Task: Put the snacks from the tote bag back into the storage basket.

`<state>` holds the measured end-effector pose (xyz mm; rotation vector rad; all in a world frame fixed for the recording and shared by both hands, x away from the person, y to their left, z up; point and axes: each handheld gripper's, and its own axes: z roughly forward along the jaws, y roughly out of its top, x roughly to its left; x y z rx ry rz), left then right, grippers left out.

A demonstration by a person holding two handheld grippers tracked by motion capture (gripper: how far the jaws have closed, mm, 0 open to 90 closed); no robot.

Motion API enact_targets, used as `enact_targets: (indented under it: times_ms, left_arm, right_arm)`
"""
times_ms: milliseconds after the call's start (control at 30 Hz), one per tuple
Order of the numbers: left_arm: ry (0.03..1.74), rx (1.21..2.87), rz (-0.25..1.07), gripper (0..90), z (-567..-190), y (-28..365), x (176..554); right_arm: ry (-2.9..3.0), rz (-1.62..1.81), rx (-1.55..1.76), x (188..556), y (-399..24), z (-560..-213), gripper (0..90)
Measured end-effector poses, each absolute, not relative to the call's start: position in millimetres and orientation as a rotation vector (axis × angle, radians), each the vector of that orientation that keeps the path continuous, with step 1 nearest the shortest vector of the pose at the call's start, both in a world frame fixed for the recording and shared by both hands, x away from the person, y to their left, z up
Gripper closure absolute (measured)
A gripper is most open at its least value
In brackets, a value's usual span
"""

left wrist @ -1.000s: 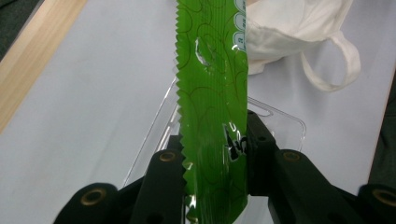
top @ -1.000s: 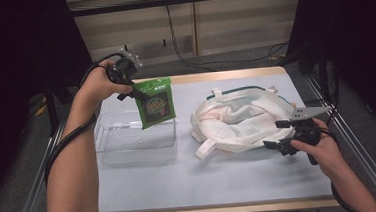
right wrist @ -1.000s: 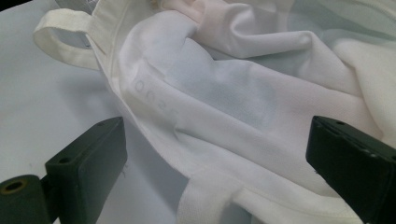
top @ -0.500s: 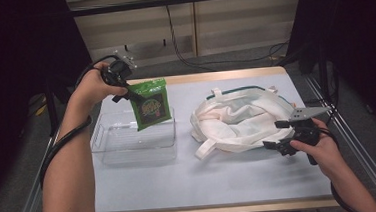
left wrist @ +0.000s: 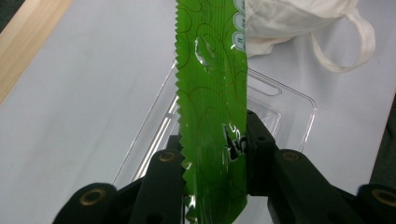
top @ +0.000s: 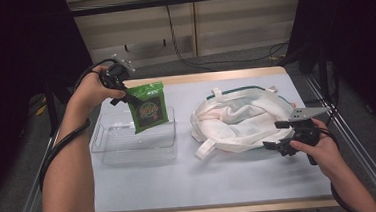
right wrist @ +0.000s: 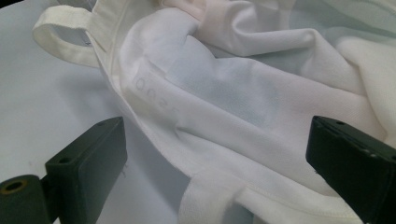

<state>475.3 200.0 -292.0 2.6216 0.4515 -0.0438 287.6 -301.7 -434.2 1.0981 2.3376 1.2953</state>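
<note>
Left tongs [top: 125,94] pinching the green snack pouch [top: 148,108] by its top corner, jaws pressed on the foil from both sides; the left gripper view shows the pouch [left wrist: 212,93] edge-on between them, serrated seal edge visible. Pouch hangs in the air, tilted, lower end over the far-right part of the clear plastic tray [top: 109,146]; whether it touches the tray's rim I cannot tell. Tray itself sits on the desk [top: 191,181], left of the white tote bag [top: 237,117].

Right tongs [top: 280,140] spread wide, low at the near-right edge of the tote bag. In the right gripper view the bag's fabric [right wrist: 233,93] and one strap lie between the open jaws, pads not pressing on it. Bag lies crumpled, mouth open, straps splayed toward the tray and the near side.
</note>
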Motion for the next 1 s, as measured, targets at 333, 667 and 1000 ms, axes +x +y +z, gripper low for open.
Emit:
enact_targets:
  times_ms: [333, 667, 1000]
  left_arm:
    - [0.469, 2.615, -0.059, 73.4, -298, 198, 475]
    - [0.465, 2.621, -0.067, 73.4, -303, 197, 476]
    - [0.445, 2.644, -0.068, 73.3, -311, 192, 478]
  right_arm:
    - [2.340, 1.294, 1.095, 288, -302, -434, 5.2]
    - [2.344, 1.292, 1.089, 288, -302, -434, 5.2]
    - [2.345, 1.292, 1.083, 287, -302, -434, 5.2]
